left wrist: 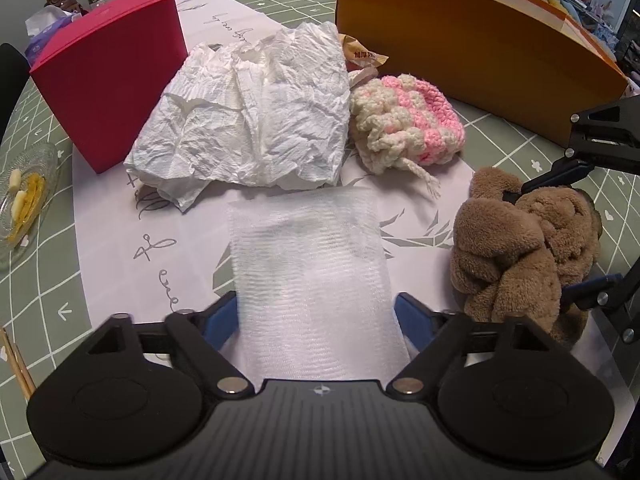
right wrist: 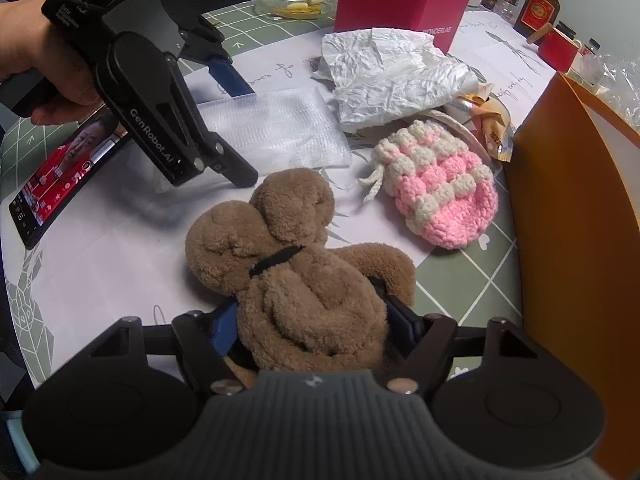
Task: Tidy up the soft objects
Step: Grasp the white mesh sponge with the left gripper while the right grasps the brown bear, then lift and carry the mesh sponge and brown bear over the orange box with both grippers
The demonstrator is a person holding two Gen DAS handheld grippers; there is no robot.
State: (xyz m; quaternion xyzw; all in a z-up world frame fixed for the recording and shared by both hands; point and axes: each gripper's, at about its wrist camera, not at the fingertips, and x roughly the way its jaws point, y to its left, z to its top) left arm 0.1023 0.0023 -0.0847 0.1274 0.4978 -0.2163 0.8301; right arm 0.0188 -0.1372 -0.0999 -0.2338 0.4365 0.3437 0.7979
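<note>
Plush toy (right wrist: 296, 280), phone (right wrist: 60, 176) only in right wrist view

Your brown plush toy (right wrist: 304, 280) lies slumped on the white table runner (right wrist: 100, 272), its body squeezed between blue pads. The flat white gauze square (left wrist: 308, 248) lies just left of it; behind sit your crumpled white tissue (left wrist: 248, 120) and pink-and-cream crocheted pouch (left wrist: 404, 120), side by side, touching.
</note>
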